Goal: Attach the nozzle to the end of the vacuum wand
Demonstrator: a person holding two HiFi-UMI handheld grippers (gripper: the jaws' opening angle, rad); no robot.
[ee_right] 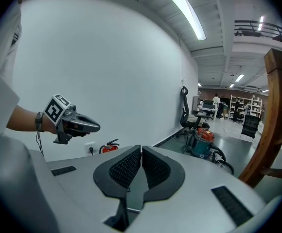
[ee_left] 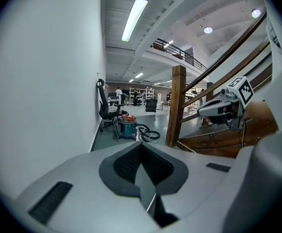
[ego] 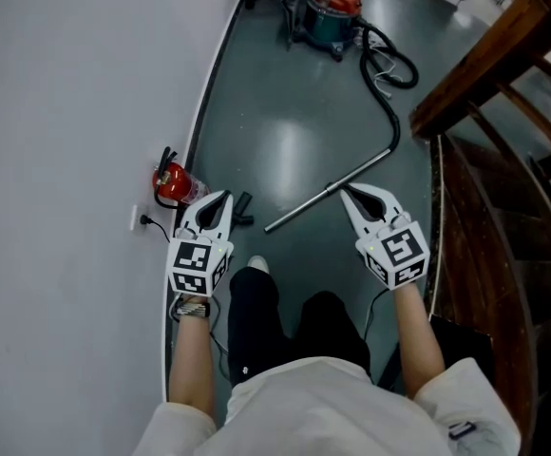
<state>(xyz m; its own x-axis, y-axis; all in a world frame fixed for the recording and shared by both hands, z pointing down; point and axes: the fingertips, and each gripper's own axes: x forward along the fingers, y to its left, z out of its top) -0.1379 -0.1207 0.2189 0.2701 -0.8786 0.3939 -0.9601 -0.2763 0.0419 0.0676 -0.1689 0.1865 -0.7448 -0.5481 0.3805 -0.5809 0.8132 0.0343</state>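
Observation:
The silver vacuum wand [ego: 328,190] lies slantwise on the grey floor, joined by a black hose [ego: 389,74] to the red and teal vacuum [ego: 328,12] at the far end. A small black part [ego: 244,209], perhaps the nozzle, lies near the wand's near end, just right of my left gripper [ego: 225,196]. That gripper is shut and holds nothing. My right gripper [ego: 344,190], also shut and empty, hovers over the wand's middle. In the left gripper view the pads [ee_left: 131,161] meet; in the right gripper view the fingers [ee_right: 126,166] are closed too.
A white wall [ego: 76,112] runs along the left with an outlet [ego: 135,218] and a red fire extinguisher [ego: 173,183] at its foot. A wooden staircase with a newel post [ee_left: 176,106] bounds the right. An office chair [ee_left: 104,108] stands behind the vacuum. The person's legs [ego: 285,321] are below.

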